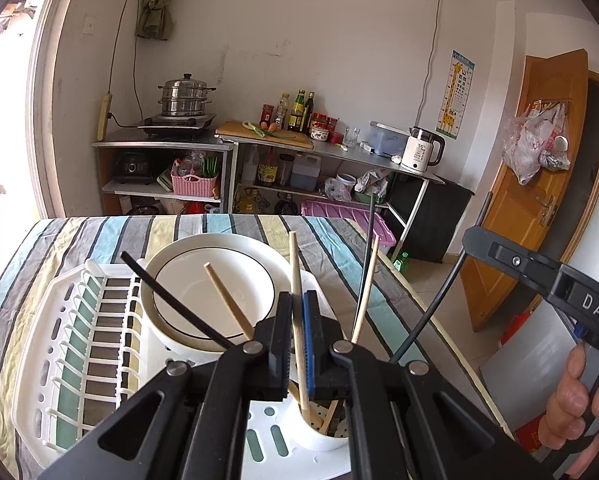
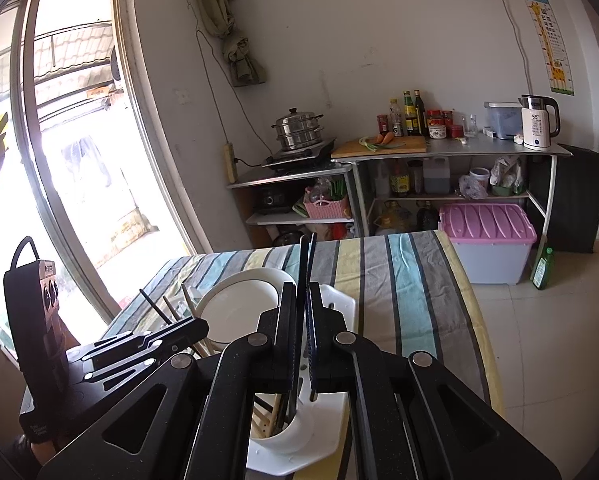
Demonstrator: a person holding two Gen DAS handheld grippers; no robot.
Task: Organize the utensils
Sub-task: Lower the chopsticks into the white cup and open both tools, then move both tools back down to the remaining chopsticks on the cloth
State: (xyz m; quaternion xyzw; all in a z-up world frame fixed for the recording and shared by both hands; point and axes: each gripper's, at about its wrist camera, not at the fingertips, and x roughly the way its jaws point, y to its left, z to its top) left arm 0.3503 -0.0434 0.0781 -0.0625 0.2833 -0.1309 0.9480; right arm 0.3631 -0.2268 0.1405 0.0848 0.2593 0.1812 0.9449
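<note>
My left gripper [image 1: 298, 300] is shut on a wooden chopstick [image 1: 295, 264] whose lower end stands in the white utensil cup [image 1: 319, 436] of the dish rack [image 1: 59, 340]. Other wooden and black chopsticks [image 1: 227, 300] lean out of the cup. My right gripper [image 2: 300, 292] is shut on a black chopstick [image 2: 304, 256] that reaches down into the same cup [image 2: 287, 432]. The left gripper's body [image 2: 147, 344] shows at the left of the right wrist view, close beside the right one.
A white plate [image 1: 211, 292] stands in the rack on the striped tablecloth [image 1: 99, 240]. Behind are metal shelves with a steamer pot [image 1: 185, 96], bottles, a kettle [image 1: 421, 150] and a pink-lidded bin [image 2: 487, 244]. A window is at the left and a door [image 1: 539, 160] at the right.
</note>
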